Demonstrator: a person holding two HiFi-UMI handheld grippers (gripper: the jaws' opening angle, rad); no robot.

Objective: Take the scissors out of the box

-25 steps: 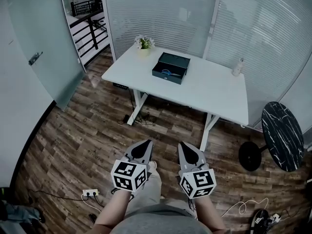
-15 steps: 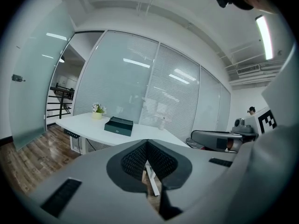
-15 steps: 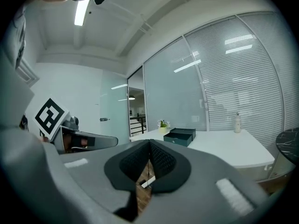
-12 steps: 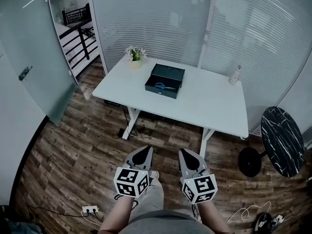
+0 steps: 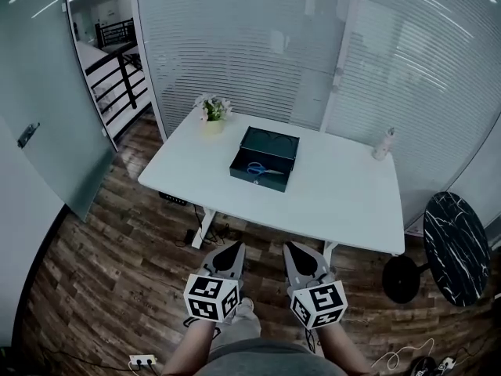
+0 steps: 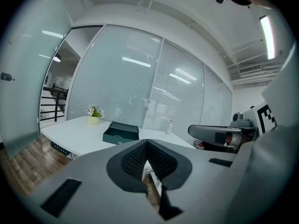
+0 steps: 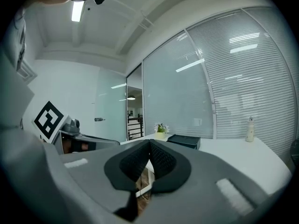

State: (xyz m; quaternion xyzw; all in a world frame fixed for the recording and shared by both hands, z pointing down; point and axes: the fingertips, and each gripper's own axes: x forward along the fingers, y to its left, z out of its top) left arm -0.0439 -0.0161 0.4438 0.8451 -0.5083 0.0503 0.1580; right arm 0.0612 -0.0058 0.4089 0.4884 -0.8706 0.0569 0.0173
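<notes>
A dark green open box [image 5: 264, 159] rests on the white table [image 5: 337, 194], and scissors with blue handles [image 5: 258, 168] lie inside it. Both grippers hang low in the head view over the wood floor, short of the table's front edge and well apart from the box. My left gripper [image 5: 229, 251] is shut with nothing in it, and so is my right gripper [image 5: 300, 249]. Beyond the closed tips of the left gripper [image 6: 146, 142] the box [image 6: 120, 132] shows far off. Past the right gripper [image 7: 149, 142] the box [image 7: 183, 140] is small and distant.
A potted plant [image 5: 211, 116] stands at the table's far left corner and a small bottle [image 5: 383, 144] at its far right. A round black marble side table [image 5: 458, 245] is to the right. A power strip [image 5: 142, 360] and cables lie on the floor. Glass walls stand behind.
The table and box have drawn nearer and lower in the head view as the person walked toward them. Both grippers stayed shut, side by side.
</notes>
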